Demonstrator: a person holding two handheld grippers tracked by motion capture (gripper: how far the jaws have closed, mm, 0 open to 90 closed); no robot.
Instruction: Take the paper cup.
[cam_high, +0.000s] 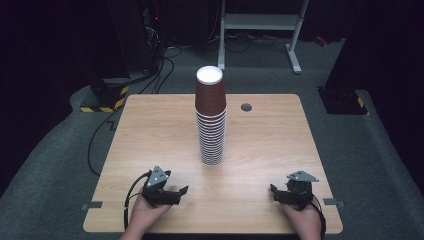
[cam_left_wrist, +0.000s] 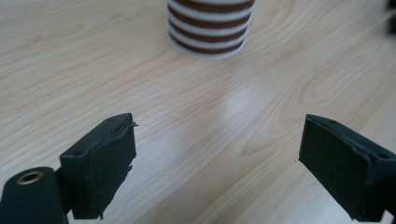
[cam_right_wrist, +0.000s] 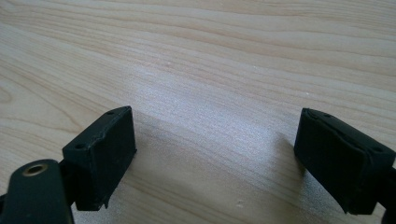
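On the wooden table (cam_high: 150, 130), near its middle, stands a tall stack of paper cups (cam_high: 210, 117), brown with white rims, upside down so the white bottom of the top cup faces up. From the table's centre the stack sits roughly at twelve o'clock, upright, with nothing touching it.

At about seven o'clock from the stack, near the table's front edge, the left gripper (cam_high: 176, 194) is held in the person's left hand (cam_high: 145, 215). Its jaws are released, with bare wood between them and nothing grasped. In the left gripper view this gripper (cam_left_wrist: 217, 163) looks straight toward the bottom of the stack (cam_left_wrist: 208, 28), which appears at twelve o'clock, well apart from the jaws.

At about five o'clock from the stack, also near the front edge, the right gripper (cam_high: 278, 193) is held in the person's right hand (cam_high: 302, 220). In the right gripper view its jaws (cam_right_wrist: 215, 158) are spread apart and released, with bare table (cam_right_wrist: 210, 70) between and ahead of them.

A small round grey grommet (cam_high: 246, 107) sits in the tabletop at about two o'clock from the stack's base, just beside it in the high view.
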